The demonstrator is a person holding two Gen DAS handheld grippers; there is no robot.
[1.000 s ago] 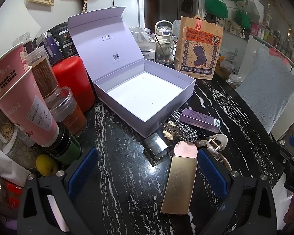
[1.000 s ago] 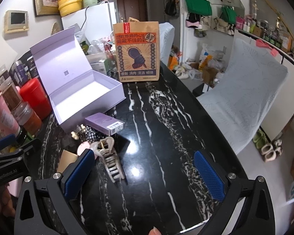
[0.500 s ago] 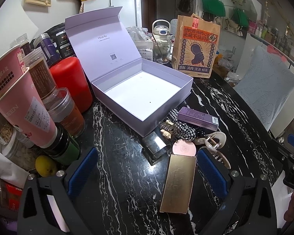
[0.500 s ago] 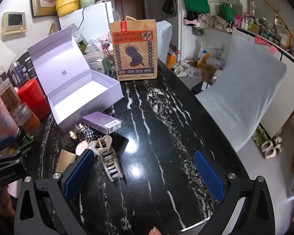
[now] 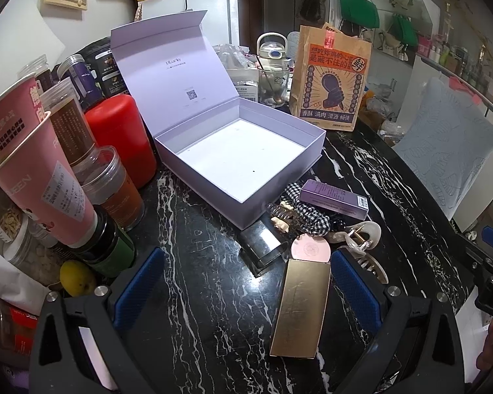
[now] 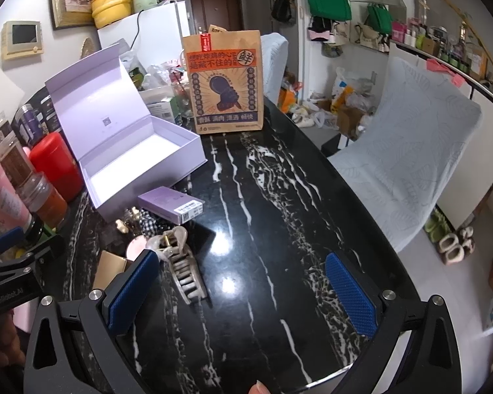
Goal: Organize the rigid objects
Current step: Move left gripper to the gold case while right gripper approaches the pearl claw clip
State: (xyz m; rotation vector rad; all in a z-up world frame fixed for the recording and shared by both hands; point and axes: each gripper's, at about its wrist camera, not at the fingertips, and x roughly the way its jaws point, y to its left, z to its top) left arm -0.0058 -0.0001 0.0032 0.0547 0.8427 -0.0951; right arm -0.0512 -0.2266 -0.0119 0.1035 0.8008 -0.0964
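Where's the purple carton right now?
In the left wrist view the purple carton lies right of centre on the black table, just off the open box, partly on the checked scrunchie.

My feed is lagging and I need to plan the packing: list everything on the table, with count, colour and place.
box: 1, lilac, lid open, nothing inside, table middle.
gold carton: 1, gold, lying flat between the left fingers.
purple carton: 1, purple, lying on the checked scrunchie.
scrunchie: 1, black-and-white check, beside the box's front corner.
hair claw: 1, beige, right of the gold carton.
compact: 1, pink, round, at the gold carton's far end.
black case: 1, glossy black, in front of the box.
paper bag: 1, brown, upright behind the box.
red canister: 1, left of the box.
pink cup: 1, far left.
left gripper: open.
right gripper: open, over bare table.
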